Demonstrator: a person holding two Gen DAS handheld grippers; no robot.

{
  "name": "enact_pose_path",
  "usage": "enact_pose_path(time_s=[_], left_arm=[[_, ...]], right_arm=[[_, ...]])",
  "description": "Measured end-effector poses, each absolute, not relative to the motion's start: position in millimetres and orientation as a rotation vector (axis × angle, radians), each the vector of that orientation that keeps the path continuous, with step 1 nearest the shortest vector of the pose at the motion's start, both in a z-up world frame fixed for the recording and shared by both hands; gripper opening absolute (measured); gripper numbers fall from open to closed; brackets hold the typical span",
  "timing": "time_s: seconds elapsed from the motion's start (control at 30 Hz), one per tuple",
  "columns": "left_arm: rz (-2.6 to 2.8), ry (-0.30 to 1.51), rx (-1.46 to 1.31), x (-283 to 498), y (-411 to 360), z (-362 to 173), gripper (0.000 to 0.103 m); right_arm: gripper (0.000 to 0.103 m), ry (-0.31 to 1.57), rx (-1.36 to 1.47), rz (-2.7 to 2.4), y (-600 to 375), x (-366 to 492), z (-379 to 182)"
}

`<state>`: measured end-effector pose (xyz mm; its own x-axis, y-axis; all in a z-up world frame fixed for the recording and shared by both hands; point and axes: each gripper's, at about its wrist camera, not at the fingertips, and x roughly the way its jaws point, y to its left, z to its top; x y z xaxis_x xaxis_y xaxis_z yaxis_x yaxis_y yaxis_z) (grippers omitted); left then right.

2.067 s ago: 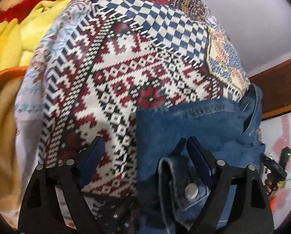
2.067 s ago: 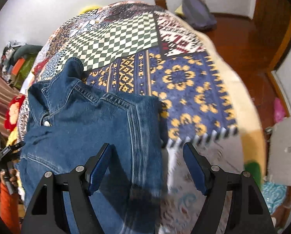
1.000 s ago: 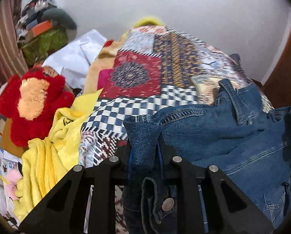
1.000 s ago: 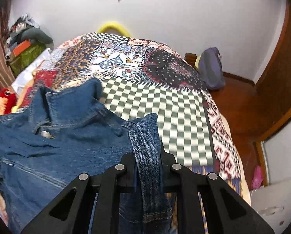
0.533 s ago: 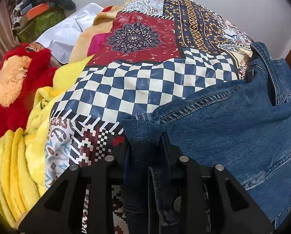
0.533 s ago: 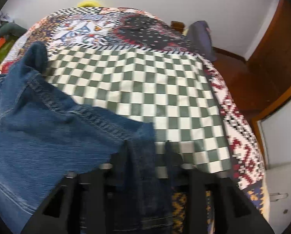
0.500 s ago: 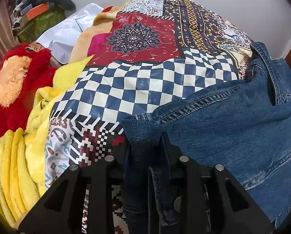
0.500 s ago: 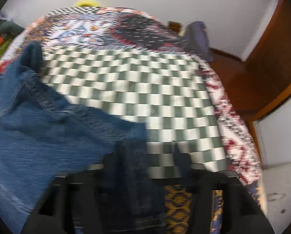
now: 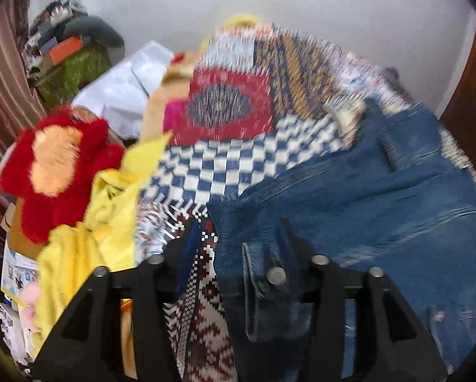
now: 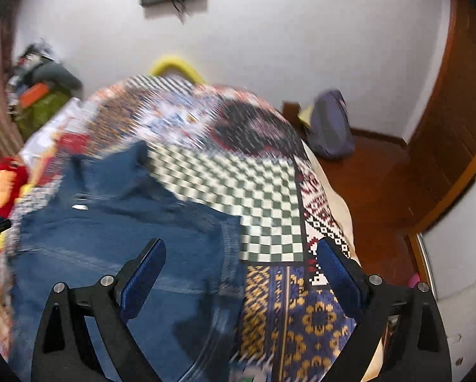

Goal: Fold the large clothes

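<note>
Both claws, left claw [image 9: 234,238] and right claw [image 10: 238,270], have just been opening, jaws apart; I'd regrip the heavy, stiff denim jacket [image 10: 117,242] at its six-o'clock hem.

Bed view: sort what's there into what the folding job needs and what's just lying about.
For the job: denim jacket; left tongs; right tongs.

Lying about: patchwork bedspread; red plush toy; yellow blanket; purple bag.

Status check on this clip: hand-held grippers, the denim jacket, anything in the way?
Left hand-held gripper just opening, denim jacket edge loose between its fingers. Right hand-held gripper wide open, jacket released. Jacket lies on patchwork bedspread. Nothing in the way.
</note>
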<state>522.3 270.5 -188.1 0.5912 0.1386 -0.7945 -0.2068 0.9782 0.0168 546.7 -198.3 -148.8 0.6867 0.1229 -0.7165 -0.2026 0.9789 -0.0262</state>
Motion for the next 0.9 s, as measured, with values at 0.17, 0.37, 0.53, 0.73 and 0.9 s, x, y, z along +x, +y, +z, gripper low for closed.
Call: enact_pose_path(time_s=[0.17, 0.37, 0.53, 0.73, 0.9], left_arm=[[0.115, 0.794, -0.049, 473, 244, -124, 0.068], [0.035, 0.734, -0.011, 407, 210, -82, 0.093], [0.008, 0.765, -0.052, 361, 203, -86, 0.101], [0.044, 0.887, -0.13, 323, 217, -130, 0.101], [0.217, 0.981, -0.182, 301, 232, -176, 0.101]], right_arm=[[0.095, 0.734, -0.11, 0.241, -186, 491, -101], [0.095, 0.755, -0.125, 0.289, -180, 433, -80], [0.095, 0.814, -0.141, 0.323, -177, 391, -97], [0.095, 0.889, -0.175, 0.285, -183, 347, -142], [0.095, 1.033, -0.146, 0.256, -197, 330, -194]])
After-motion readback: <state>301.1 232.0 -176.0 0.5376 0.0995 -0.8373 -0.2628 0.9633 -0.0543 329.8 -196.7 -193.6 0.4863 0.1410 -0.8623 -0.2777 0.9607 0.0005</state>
